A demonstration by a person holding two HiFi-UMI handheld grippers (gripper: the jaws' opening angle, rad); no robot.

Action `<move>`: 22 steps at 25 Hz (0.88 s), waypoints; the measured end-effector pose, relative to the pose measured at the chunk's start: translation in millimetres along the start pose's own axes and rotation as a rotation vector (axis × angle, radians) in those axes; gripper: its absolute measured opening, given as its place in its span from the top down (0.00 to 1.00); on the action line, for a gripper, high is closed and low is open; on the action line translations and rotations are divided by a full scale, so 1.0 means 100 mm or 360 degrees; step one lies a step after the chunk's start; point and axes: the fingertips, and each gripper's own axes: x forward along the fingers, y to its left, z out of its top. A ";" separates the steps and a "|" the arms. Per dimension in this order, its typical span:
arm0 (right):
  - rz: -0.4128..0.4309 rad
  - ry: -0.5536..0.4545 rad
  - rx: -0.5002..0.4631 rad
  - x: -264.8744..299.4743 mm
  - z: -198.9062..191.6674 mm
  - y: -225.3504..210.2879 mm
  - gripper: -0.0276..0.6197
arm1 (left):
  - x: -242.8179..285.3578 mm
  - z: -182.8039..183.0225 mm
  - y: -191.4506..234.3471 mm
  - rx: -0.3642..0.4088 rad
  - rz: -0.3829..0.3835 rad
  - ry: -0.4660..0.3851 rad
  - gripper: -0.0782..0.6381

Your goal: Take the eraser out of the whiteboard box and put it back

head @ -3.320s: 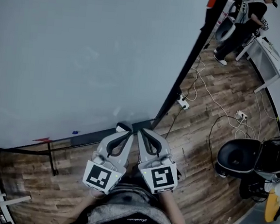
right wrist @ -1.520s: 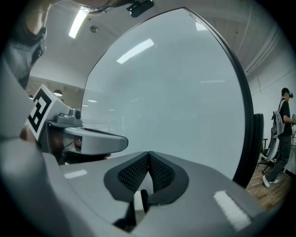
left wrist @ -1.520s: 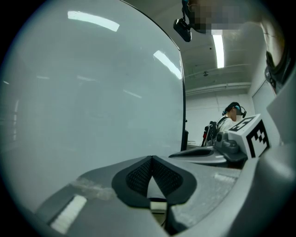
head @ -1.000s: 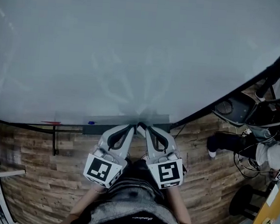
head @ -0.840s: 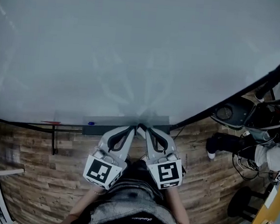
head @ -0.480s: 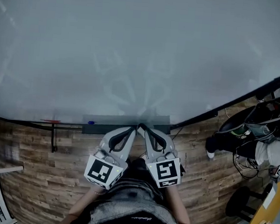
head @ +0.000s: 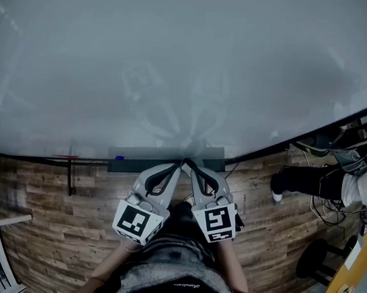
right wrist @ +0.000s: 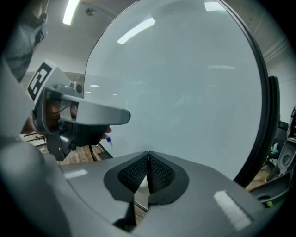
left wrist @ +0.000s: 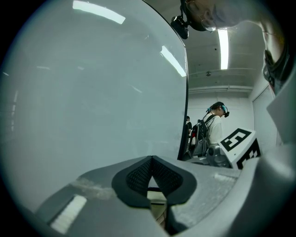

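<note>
The whiteboard (head: 178, 65) fills the upper head view. A long dark grey box (head: 151, 154) runs along its lower edge, and no eraser shows in any view. My left gripper (head: 177, 167) and right gripper (head: 185, 164) point side by side at the box's middle, tips almost touching each other. Both are shut with nothing between the pads. In the left gripper view the left gripper (left wrist: 151, 160) faces the board with its tips meeting. The right gripper (right wrist: 148, 155) looks the same in its own view, where the left gripper's body (right wrist: 92, 113) crosses on the left.
A blue marker cap (head: 119, 159) and a red object (head: 64, 158) lie at the box's left end. The board's stand leg (head: 70, 184) stands on the wood floor. A person's legs (head: 305, 180), a stool (head: 317, 259) and cables sit to the right. Another person (left wrist: 216, 122) stands beyond the board's edge.
The head view has swung from the board's right edge to face the board squarely. Both grippers stay shut and together over the box, the right one a little lower.
</note>
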 end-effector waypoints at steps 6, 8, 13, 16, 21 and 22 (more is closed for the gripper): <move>-0.0014 0.0078 -0.0062 0.02 -0.12 0.02 0.86 | -0.01 -0.02 -0.04 -0.0015 -0.0020 0.0033 0.89; -0.0006 0.0079 -0.0054 0.02 -0.13 0.02 0.83 | -0.01 -0.02 -0.05 -0.0005 -0.0028 0.0034 0.89; 0.0061 0.0135 -0.0034 0.10 -0.25 0.06 0.72 | -0.02 -0.04 -0.07 -0.0010 -0.0045 0.0025 0.89; 0.0091 0.0178 -0.0029 0.17 -0.31 0.09 0.71 | -0.03 -0.04 -0.05 -0.0005 -0.0047 0.0025 0.89; 0.0054 0.0211 -0.0021 0.25 -0.36 0.04 0.70 | -0.03 -0.04 -0.01 -0.0010 -0.0054 0.0025 0.89; 0.0046 0.0220 -0.0021 0.26 -0.38 0.03 0.70 | -0.03 -0.04 -0.01 -0.0008 -0.0059 0.0026 0.89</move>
